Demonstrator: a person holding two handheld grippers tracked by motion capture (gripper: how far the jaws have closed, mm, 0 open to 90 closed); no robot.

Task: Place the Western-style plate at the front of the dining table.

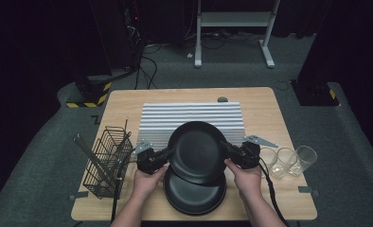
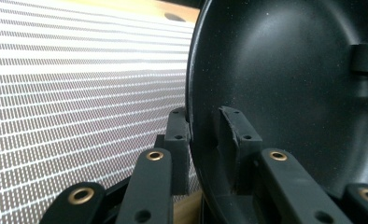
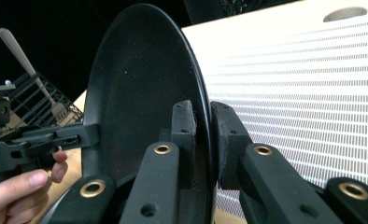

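- Black, and nearest our edge of the tabletop, a stacked plate (image 1: 194, 195) lies flat near the middle of the front edge.
- Just above it we hold a second black plate (image 1: 197, 150), lifted and tilted, gripped from both sides.
- Our left gripper (image 1: 163, 155) pinches the plate's left rim; in the left gripper view its jaws are pressed onto the rim (image 2: 194, 140), one on each face.
- Our right gripper (image 1: 228, 150) pinches the right rim the same way, its jaws closed on the plate (image 3: 140, 93) in the right gripper view.
- A wire cutlery basket (image 1: 107, 161) stands near the left edge, holding utensils.
- Three clear glasses (image 1: 287, 161) sit in a row by the right edge.
- Farther back, a striped white mat (image 1: 194, 113) covers the middle of the tabletop (image 1: 123, 101), reaching towards the far edge.
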